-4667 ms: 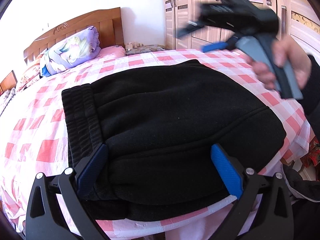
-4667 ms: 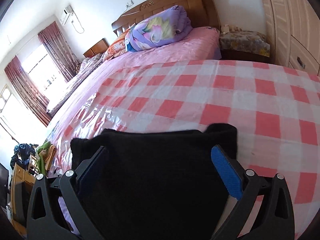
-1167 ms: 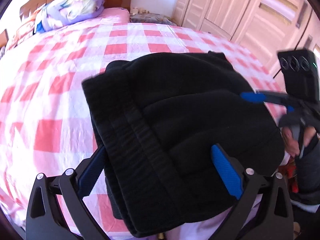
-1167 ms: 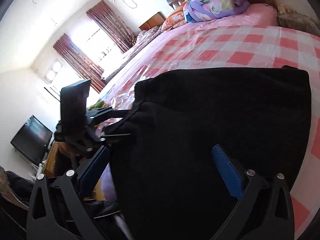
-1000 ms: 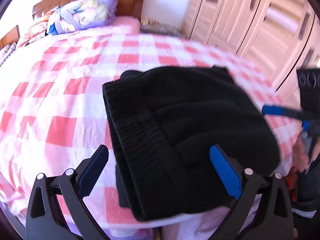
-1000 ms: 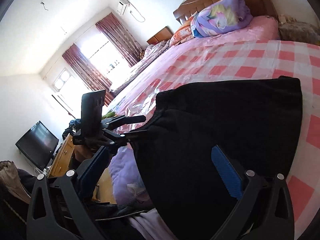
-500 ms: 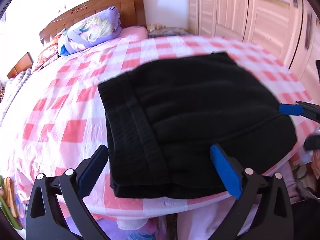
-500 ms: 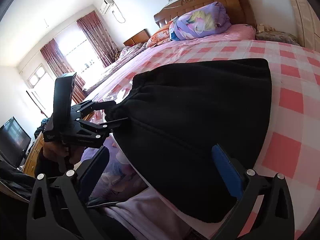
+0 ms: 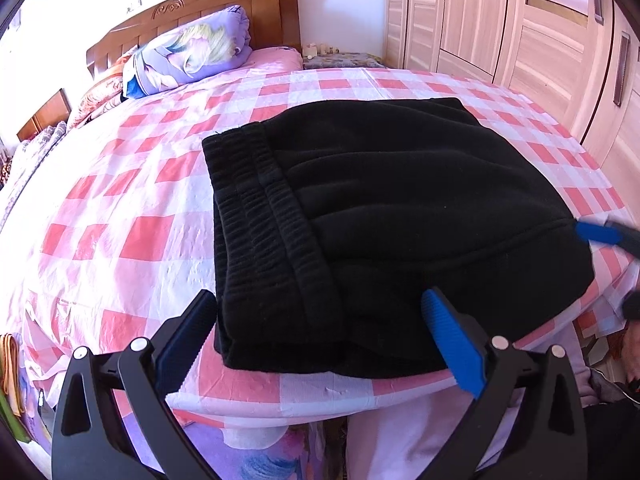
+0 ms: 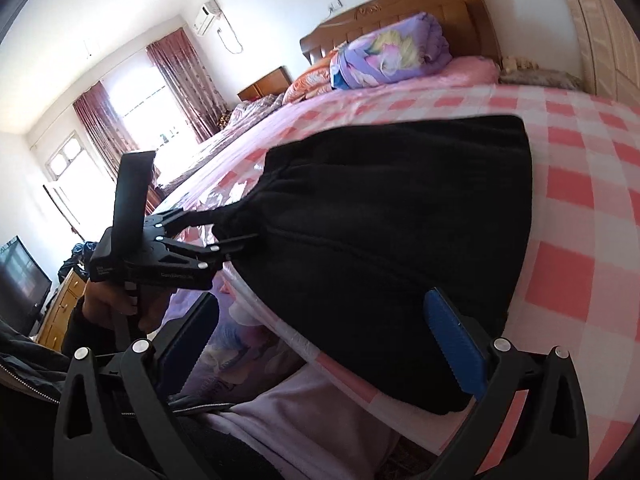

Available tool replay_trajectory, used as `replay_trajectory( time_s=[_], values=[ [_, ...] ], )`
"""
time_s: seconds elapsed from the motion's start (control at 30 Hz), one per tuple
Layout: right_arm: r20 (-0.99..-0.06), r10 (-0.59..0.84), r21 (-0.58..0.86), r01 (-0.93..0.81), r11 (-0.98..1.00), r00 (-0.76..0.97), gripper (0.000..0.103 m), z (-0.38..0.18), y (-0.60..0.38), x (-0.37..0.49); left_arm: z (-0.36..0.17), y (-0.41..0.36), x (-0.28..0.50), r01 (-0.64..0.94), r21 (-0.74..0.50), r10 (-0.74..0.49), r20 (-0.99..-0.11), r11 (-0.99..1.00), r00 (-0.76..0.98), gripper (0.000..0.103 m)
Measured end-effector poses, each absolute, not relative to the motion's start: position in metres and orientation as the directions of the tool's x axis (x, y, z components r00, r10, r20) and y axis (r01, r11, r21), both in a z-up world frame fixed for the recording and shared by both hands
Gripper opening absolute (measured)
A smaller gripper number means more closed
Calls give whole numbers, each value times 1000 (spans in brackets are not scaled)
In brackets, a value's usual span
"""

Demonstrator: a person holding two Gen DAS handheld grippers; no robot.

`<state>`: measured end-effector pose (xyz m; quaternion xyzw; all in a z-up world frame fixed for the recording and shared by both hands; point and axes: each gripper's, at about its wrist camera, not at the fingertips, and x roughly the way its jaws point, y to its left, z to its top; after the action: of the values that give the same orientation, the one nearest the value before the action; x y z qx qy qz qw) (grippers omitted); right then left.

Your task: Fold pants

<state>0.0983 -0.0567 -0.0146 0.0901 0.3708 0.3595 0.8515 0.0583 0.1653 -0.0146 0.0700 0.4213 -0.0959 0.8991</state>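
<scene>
Fingers spread wide on both grippers, neither holding the folded black pants [image 9: 380,216] on the checked bed [image 9: 132,240]; left gripper [image 9: 320,340] faces the waistband corner at 12 o'clock, right gripper [image 10: 320,344] nearer the folded end

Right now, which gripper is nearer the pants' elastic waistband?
Left. The left gripper sits open at the waistband end of the pants; the right gripper is open at the opposite end.
</scene>
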Motion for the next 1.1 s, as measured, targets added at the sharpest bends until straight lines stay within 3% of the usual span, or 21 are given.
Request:
replay_trajectory(
  time_s=[0.53, 0.77, 0.97, 1.1],
  values=[
    [-614, 674, 407, -567, 716, 410, 99, -8, -46, 69, -18, 164, 53, 191, 46, -91, -756, 980, 649, 102],
    [-646, 496, 223, -478, 849, 580, 99, 4, -54, 54, -17, 155, 45, 156, 111, -30, -714, 981, 699, 102],
    [-588, 434, 261, -349, 900, 682, 99, 17, -80, 54, -11, 159, 46, 122, 88, -19, -733, 989, 680, 102],
    [-540, 319, 166, -274, 947, 779, 99, 33, -83, 42, 28, 174, 18, 33, 33, -8, -580, 999, 814, 101]
  ],
)
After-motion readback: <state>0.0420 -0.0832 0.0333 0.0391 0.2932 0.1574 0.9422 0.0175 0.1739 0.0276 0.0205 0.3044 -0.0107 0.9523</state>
